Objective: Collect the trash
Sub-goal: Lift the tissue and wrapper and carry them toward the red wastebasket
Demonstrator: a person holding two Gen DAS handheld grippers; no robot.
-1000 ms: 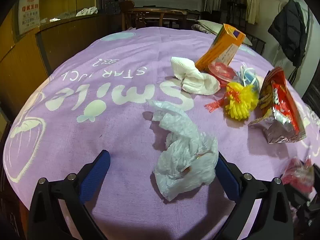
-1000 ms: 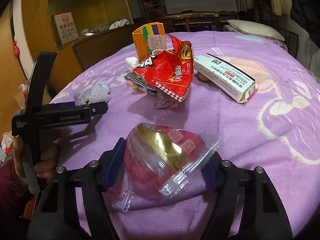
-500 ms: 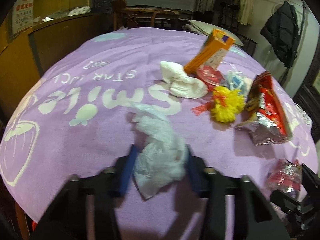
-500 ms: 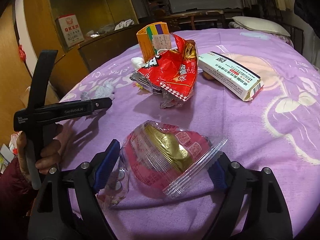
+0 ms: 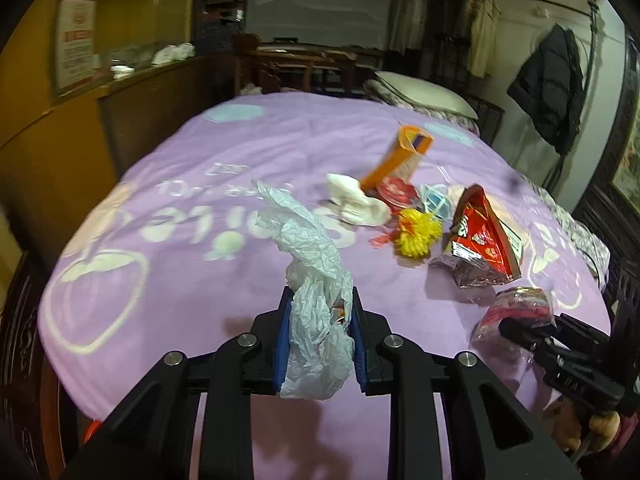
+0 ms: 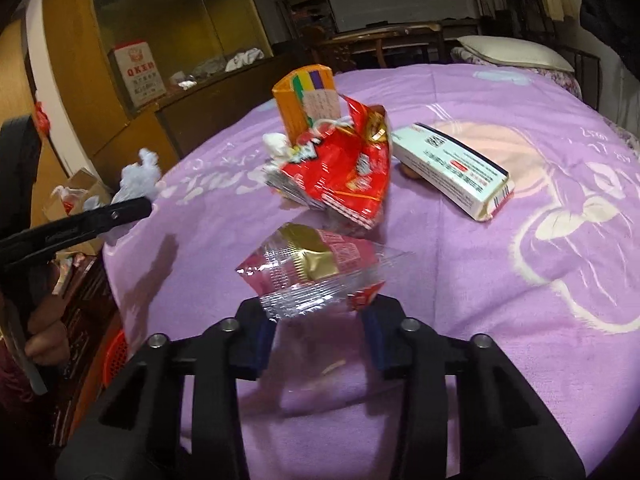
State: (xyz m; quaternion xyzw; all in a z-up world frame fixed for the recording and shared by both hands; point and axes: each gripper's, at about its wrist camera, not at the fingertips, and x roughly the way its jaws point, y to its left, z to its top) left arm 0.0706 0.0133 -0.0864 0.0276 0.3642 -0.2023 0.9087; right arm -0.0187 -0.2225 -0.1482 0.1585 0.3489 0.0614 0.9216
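The left gripper (image 5: 319, 338) is now clamped on the crumpled pale plastic bag (image 5: 316, 280); a second ago its jaws stood wide on either side of the bag, which lay flat on the purple blanket (image 5: 200, 288), and they have just been closing with the bag between them. The bag is now clear of the blanket, its upper part standing above the blue pads (image 5: 282, 344), and the view sits higher over the bed than before. The right gripper (image 6: 318, 338) has likewise just been closing and now grips the clear snack wrapper (image 6: 316, 270) with the red and gold contents; earlier the wrapper rested on the blanket between open jaws, and it now appears raised, casting a shadow beneath. The remaining litter is unmoved: the red chip bag (image 6: 340, 176), the orange carton (image 6: 306, 100), the white medicine box (image 6: 452, 168), the white tissue wad (image 5: 356, 204) and the yellow pompom (image 5: 418, 234) lie on the blanket where they were.
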